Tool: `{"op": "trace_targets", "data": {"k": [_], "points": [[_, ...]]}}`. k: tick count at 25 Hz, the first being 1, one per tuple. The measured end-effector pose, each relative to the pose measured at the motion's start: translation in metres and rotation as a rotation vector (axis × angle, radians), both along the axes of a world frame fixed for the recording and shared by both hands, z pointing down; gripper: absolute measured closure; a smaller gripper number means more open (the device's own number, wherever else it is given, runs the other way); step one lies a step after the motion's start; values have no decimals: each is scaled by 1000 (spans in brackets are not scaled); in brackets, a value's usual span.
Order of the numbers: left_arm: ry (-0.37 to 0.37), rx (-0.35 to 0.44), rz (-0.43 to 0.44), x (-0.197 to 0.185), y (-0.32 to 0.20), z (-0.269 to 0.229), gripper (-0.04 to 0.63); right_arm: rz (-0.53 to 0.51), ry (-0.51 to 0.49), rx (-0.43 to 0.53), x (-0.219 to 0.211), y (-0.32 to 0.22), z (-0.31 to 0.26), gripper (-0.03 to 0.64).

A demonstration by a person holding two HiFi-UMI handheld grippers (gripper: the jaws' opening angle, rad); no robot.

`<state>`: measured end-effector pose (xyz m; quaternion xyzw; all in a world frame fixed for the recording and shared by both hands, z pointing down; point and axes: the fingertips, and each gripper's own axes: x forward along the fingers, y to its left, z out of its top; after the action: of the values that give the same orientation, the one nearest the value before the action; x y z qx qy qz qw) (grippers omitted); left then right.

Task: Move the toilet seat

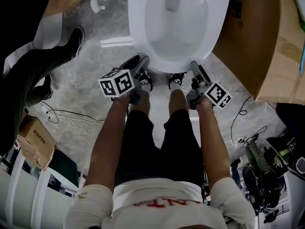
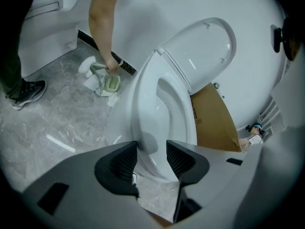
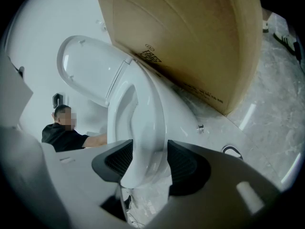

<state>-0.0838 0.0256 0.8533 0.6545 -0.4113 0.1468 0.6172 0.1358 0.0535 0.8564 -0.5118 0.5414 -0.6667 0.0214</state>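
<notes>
My left gripper (image 2: 151, 159) has its jaws at a middling width, one either side of the front lip of the toilet seat (image 2: 175, 109). White plastic fills the gap and both ribbed pads look to be against it. My right gripper (image 3: 143, 163) is the same: its jaws are part closed with the seat's edge between them, seemingly clamped rather than just straddling.

In the head view the two tools sit side by side at the near end of the bowl, the left at the front-left curve and the right at the front-right. Neither is the nearer; they share the grip.

The seat lies flat on the bowl, straight ahead of me. Its long axis runs away from my tools to the hinge at the far end, where the lid (image 2: 205, 46) stands raised. I judge the coming move to be a swing of this near edge up and away about that hinge, so both tools must rise together or the seat will twist.

The space above the bowl looks open. A cardboard box (image 1: 257, 37) crowds the right flank, just beside the bowl, so my right elbow has little room outward. On the left another person (image 1: 28, 56) bends near the back of the toilet, apart from the seat. My own legs stand close behind the tools.
</notes>
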Motion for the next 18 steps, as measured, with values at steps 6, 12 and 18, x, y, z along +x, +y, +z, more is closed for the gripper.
{"op": "trace_targets", "data": {"k": [6, 12, 18], "points": [[1, -13, -8, -3, 1, 4, 417, 51, -54, -8, -2, 1, -1, 417], [48, -39, -4, -2, 9, -7, 417, 73, -76, 17, 2, 5, -17, 499], [94, -41, -9, 0, 9, -26, 417, 66, -55, 5, 8, 7, -30, 500]]}}
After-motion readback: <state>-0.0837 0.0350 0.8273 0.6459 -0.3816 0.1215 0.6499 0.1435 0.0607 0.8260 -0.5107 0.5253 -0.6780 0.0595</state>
